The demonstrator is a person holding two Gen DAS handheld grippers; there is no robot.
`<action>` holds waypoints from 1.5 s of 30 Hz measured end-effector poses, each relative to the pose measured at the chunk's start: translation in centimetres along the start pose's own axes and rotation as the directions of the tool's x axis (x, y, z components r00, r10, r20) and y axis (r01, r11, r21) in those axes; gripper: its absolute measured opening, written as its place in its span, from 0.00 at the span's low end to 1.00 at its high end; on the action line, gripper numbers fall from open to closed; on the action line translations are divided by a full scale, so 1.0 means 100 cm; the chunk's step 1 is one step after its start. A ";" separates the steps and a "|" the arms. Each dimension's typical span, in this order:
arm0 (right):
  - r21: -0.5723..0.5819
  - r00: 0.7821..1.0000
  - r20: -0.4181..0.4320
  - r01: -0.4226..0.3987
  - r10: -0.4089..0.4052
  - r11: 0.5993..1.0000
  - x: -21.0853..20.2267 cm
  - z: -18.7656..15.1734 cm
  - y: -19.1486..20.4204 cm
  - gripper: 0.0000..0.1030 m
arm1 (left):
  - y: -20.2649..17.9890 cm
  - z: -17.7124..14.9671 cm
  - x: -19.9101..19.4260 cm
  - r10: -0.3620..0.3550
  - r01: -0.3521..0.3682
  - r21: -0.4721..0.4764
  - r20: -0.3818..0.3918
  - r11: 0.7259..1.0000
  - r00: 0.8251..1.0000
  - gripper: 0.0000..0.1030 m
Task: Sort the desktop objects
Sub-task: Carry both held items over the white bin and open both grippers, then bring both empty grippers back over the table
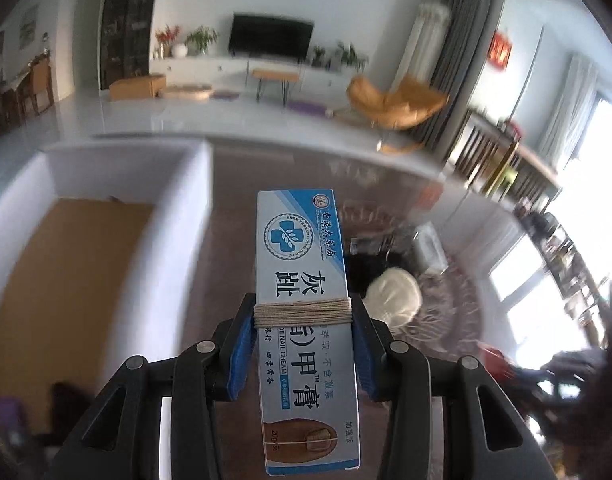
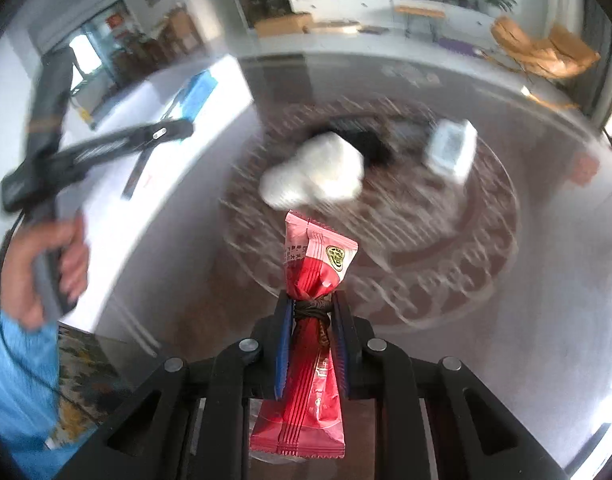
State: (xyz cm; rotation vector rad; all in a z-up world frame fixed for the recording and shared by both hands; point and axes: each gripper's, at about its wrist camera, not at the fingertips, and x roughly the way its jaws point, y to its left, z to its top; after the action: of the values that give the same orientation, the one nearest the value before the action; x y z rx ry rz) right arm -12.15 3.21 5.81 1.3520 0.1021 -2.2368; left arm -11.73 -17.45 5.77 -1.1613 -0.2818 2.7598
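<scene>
The left gripper [image 1: 302,320] is clamping a cream box [image 1: 304,280] beside the white bin [image 1: 174,184], probably for dropping it there. The right gripper [image 2: 311,312] is squeezing a red snack packet [image 2: 309,320] above the table [image 2: 545,280], so both are being sorted together.

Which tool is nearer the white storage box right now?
Left. The left tool, shut on the cream box, is right beside the white box. The right tool, shut on the red packet, is off over the table's patterned middle.
</scene>
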 end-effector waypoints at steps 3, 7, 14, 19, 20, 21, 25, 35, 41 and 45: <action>-0.058 0.996 0.034 -0.083 0.085 0.995 0.001 0.031 0.052 0.20 | 0.043 0.008 -0.049 0.041 -0.040 -0.022 0.040 0.999 0.998 0.42; -0.155 0.973 0.067 -0.207 0.220 0.966 0.012 0.072 0.140 0.19 | 0.119 0.004 -0.090 0.183 -0.181 -0.063 0.034 0.982 0.983 0.42; -0.292 0.949 0.028 -0.292 0.313 0.911 0.065 0.100 0.271 0.20 | 0.227 -0.037 -0.082 0.307 -0.329 -0.173 -0.144 0.928 0.941 0.42; -0.235 0.951 -0.028 -0.307 0.309 0.922 0.114 0.103 0.291 0.48 | 0.240 -0.056 -0.041 0.338 -0.398 -0.181 -0.287 0.899 0.896 0.68; -0.216 0.950 -0.023 -0.310 0.312 0.926 0.118 0.100 0.289 0.57 | 0.233 -0.056 -0.036 0.351 -0.407 -0.168 -0.286 0.898 0.892 0.68; -0.196 0.947 -0.005 -0.316 0.321 0.928 0.118 0.097 0.283 0.59 | 0.228 -0.054 -0.039 0.378 -0.421 -0.145 -0.252 0.895 0.891 0.70; -0.166 0.944 0.080 -0.303 0.319 0.938 0.102 0.086 0.250 0.73 | 0.210 -0.051 -0.051 0.409 -0.430 -0.130 -0.157 0.894 0.899 0.87; 0.036 0.978 0.195 0.073 -0.079 0.997 0.084 -0.001 0.055 0.95 | 0.075 -0.058 -0.072 0.176 -0.176 0.007 0.029 0.984 0.984 0.87; 0.181 0.947 0.107 0.281 -0.303 0.942 0.070 -0.066 -0.063 0.95 | -0.037 -0.084 -0.037 -0.022 0.025 0.152 -0.020 0.988 1.000 1.00; 0.248 0.920 0.086 0.353 -0.383 0.902 0.051 -0.093 -0.111 0.95 | -0.084 -0.111 0.038 -0.037 0.062 0.203 -0.124 0.977 0.992 1.00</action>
State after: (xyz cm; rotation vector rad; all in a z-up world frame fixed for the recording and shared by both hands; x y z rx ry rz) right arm -11.72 13.72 -5.30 1.3876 0.0586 -2.7234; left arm -6.02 -7.19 -2.60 -1.2400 -0.0093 2.5894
